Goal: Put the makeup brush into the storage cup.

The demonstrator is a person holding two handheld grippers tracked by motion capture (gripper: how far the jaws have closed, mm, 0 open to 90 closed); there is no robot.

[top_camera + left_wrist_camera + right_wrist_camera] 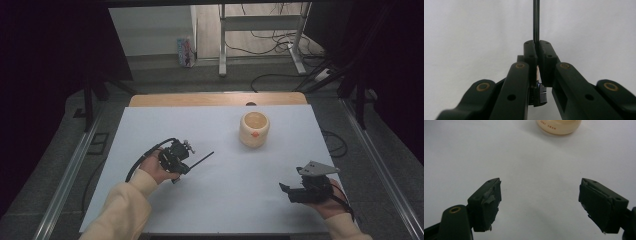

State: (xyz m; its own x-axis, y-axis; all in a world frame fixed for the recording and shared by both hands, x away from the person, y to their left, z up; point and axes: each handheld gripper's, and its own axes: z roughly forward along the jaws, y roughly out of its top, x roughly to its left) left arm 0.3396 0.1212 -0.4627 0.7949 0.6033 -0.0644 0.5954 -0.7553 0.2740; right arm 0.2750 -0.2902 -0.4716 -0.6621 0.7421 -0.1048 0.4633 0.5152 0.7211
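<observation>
The white surface (225, 170) carries everything here, with a strip of bare wood showing along its far edge. A cream-coloured cup (254, 129) stands upright on it, ahead of both tongs and nearer the right ones; in the right gripper view its lower wall, with small printed lettering, sits just beyond and between the two jaws, well apart from them.

The right tongs (286, 190) lie low over the surface in the person's right hand (334, 205), with a grey three-cornered plate on top. Their jaws stand wide apart with nothing between them, and scraps of grey tape cling to the inner pads.

The left tongs (189, 166), held in the person's left hand (159, 170) at the end of a pale yellow sleeve (125, 205), are closed tight on a thin black rod (202, 158). The rod reaches out past the jaw tips toward the cup. In the left gripper view the rod (536, 20) rises straight from the pinched tips, and a small comb-like toothed end shows low between the jaws.
</observation>
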